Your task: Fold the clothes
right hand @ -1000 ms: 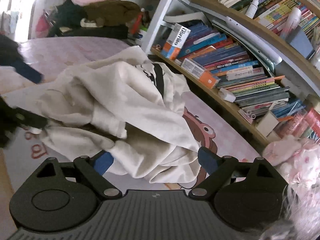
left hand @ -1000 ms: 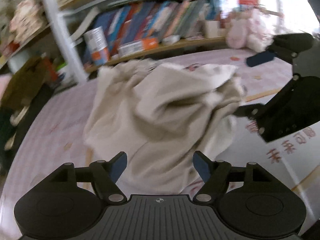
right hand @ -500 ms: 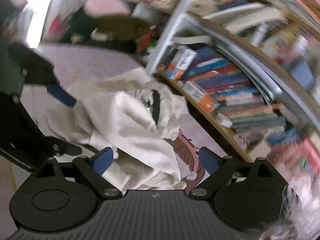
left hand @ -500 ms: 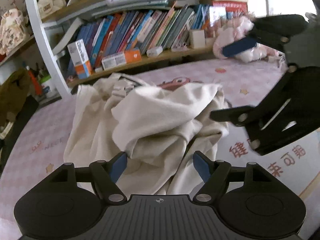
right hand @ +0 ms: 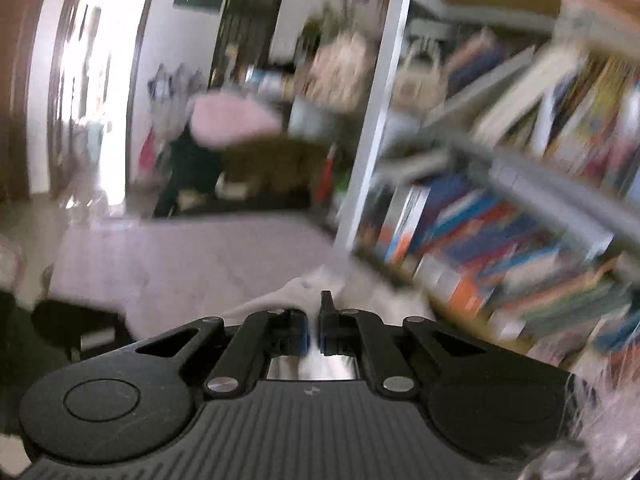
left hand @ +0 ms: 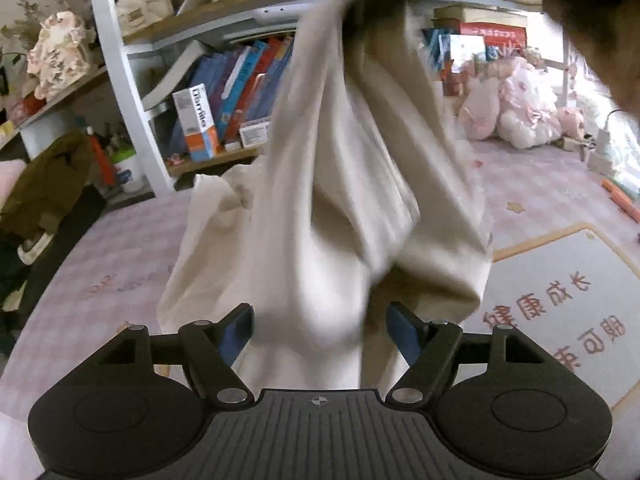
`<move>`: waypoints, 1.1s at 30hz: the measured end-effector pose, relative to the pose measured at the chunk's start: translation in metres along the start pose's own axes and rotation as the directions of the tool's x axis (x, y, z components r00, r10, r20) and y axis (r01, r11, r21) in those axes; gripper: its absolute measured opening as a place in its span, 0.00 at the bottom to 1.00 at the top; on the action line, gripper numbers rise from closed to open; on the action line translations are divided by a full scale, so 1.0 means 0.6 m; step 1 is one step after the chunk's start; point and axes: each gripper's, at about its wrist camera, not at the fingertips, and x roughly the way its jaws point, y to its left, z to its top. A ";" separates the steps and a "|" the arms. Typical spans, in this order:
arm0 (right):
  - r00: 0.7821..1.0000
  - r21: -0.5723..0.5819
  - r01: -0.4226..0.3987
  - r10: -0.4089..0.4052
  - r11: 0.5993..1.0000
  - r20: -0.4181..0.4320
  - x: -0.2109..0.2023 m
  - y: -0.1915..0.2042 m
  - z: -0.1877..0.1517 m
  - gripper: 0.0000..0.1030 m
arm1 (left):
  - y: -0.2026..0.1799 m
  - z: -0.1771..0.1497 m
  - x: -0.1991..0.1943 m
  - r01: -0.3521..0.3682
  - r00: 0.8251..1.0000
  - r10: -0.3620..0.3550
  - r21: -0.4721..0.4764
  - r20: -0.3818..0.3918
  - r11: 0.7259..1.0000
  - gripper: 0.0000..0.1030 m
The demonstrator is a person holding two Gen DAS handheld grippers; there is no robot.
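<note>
The right tongs (right hand: pixel 314 334) are pressed together, pinching a fold of the cream garment (left hand: pixel 340 216) at the lower centre of the blurred right wrist view. In the left wrist view the garment hangs from the top centre down to the pink mat (left hand: pixel 120 264). The left tongs (left hand: pixel 320 330) are spread beneath it, holding nothing. A bookshelf (left hand: pixel 224 92) stands behind.

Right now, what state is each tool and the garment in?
Left tool: open, holding nothing, fingers either side of hanging cloth.
Right tool: shut on the cream garment, pale cloth pinched between its fingers.
Cream garment: lifted at the top, hanging bunched and unfolded, lower part near the pink mat.
</note>
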 end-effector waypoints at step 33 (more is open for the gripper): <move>0.646 0.313 -0.761 0.624 0.568 0.438 -0.079 0.079 0.090 0.04 | 0.294 0.259 -0.349 0.219 0.516 0.278 -0.438 0.810 0.872 0.06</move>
